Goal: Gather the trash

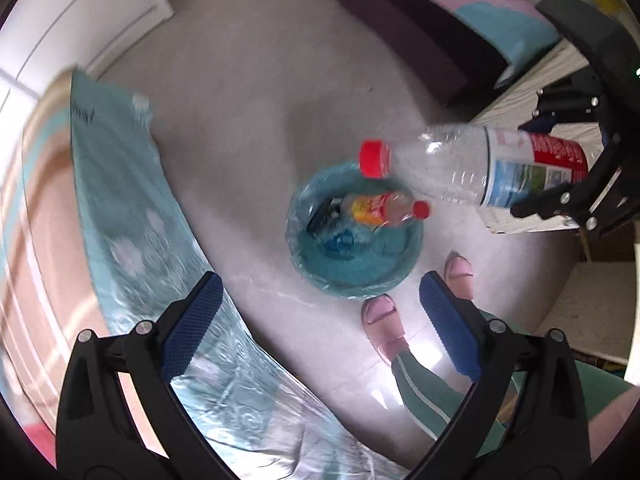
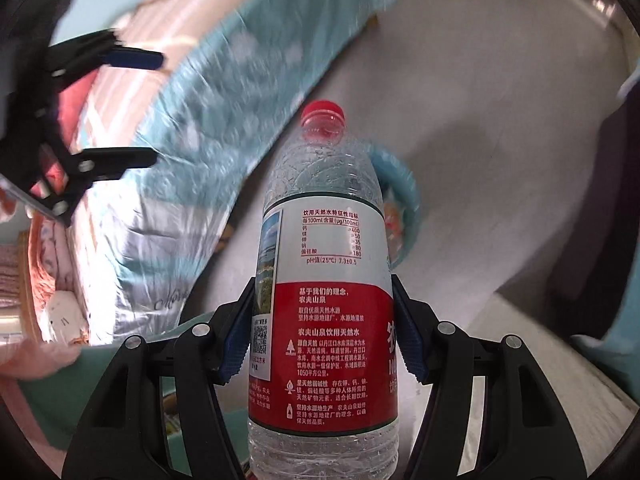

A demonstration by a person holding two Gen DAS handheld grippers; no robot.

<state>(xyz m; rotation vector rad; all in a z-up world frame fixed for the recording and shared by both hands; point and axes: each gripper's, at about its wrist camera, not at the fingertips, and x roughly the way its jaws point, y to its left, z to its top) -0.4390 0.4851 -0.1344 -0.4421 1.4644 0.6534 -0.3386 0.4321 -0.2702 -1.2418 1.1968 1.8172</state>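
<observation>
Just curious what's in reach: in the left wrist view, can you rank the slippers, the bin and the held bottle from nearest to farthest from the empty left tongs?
1. Slippers, on the floor beside the right finger.
2. Bin, just past them, centre.
3. Bottle, beyond, upper right, in the right tongs.

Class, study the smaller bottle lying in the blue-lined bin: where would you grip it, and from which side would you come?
Grip the smaller bottle across its labelled body, coming from straight above. It lies on its side atop the other trash, cap toward the rim of the bin, so the round body is exposed while the bin's wall blocks sideways approaches. The open left gripper seems best placed.
</observation>
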